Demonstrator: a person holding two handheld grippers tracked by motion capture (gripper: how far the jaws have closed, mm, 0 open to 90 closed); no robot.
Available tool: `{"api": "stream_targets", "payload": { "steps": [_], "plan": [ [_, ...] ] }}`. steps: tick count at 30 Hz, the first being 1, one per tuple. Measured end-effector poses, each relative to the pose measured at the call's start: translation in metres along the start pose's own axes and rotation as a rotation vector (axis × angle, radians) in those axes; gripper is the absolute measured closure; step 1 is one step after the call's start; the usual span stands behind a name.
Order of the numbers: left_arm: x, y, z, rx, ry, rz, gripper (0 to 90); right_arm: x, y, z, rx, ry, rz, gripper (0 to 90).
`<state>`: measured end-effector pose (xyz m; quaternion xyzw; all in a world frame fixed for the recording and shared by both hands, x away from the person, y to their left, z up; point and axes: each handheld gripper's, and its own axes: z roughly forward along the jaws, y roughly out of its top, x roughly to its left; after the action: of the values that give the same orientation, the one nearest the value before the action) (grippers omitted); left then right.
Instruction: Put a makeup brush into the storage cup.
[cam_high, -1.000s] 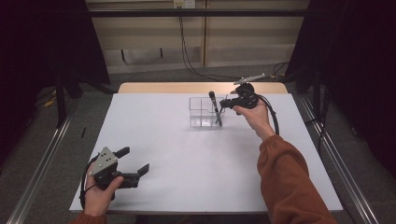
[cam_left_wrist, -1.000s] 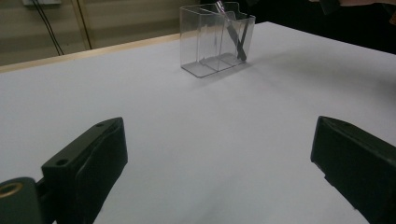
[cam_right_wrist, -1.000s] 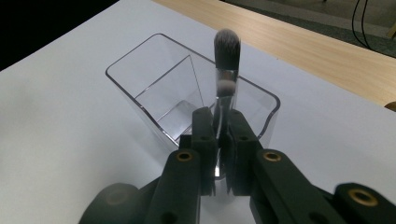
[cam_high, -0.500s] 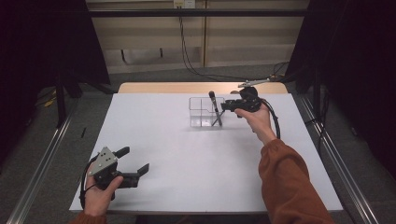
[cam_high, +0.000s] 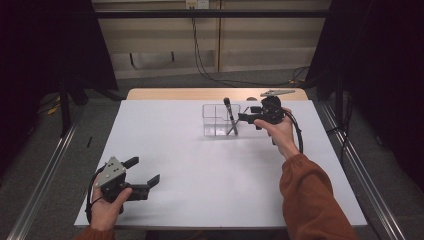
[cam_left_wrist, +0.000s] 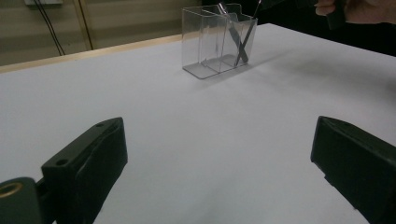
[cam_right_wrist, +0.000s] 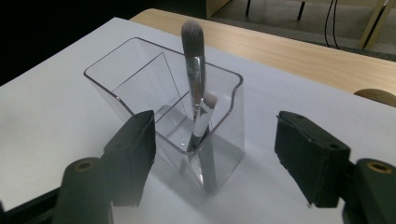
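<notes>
Now your right gripper (cam_high: 246, 118) sits just beside the clear organizer (cam_high: 220, 120), lower and closer to its rim than a second ago, when you held it a little higher off the organizer's right side. In the right gripper view its jaws stand wide apart with nothing between them, so it has let go. The two makeup brushes lean inside the end compartment of the organizer: the larger brush (cam_right_wrist: 193, 60) stands tilted with its bristles up, and a smaller brush (cam_right_wrist: 203, 119) crosses it lower down. The organizer stands toward the far edge of the table (cam_high: 210, 185), somewhat right of the middle. Over the last second the brushes have not shifted, which suggests they are settled and the placing step looks done, or else you are lining up to take one out; the pictures alone do not settle which. Your left gripper (cam_high: 141, 173) rests near the table's near left corner, where it was a second ago, jaws spread and empty, well apart from the organizer. If you mean to pull back, draw the right gripper away without clipping the rim, since the light plastic could tip.
</notes>
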<state>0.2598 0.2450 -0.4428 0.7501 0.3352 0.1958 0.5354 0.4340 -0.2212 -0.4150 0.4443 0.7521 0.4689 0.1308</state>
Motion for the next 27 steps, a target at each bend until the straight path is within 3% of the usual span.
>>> {"api": "stream_targets", "payload": {
  "steps": [3, 7, 12, 19, 27],
  "plan": [
    [0.001, 0.0, 0.001, 0.004, 0.004, -0.003, 3.8, 0.0, -0.002, -0.002, -0.008, 0.005, 0.004, 16.5],
    [0.0, 0.0, 0.001, 0.006, 0.006, -0.002, 3.8, 0.0, -0.006, -0.004, -0.036, -0.01, -0.016, 11.0],
    [0.001, -0.002, -0.001, 0.005, 0.013, -0.012, 3.7, -0.004, -0.013, -0.006, -0.03, -0.024, 0.005, 0.9],
    [0.0, -0.001, -0.002, 0.002, 0.009, -0.003, 3.7, -0.006, -0.022, -0.016, -0.059, -0.024, 0.026, 0.8],
    [0.0, -0.001, -0.003, -0.007, 0.005, -0.001, 3.6, -0.002, -0.029, -0.025, -0.082, -0.021, 0.016, 0.8]
  ]
}}
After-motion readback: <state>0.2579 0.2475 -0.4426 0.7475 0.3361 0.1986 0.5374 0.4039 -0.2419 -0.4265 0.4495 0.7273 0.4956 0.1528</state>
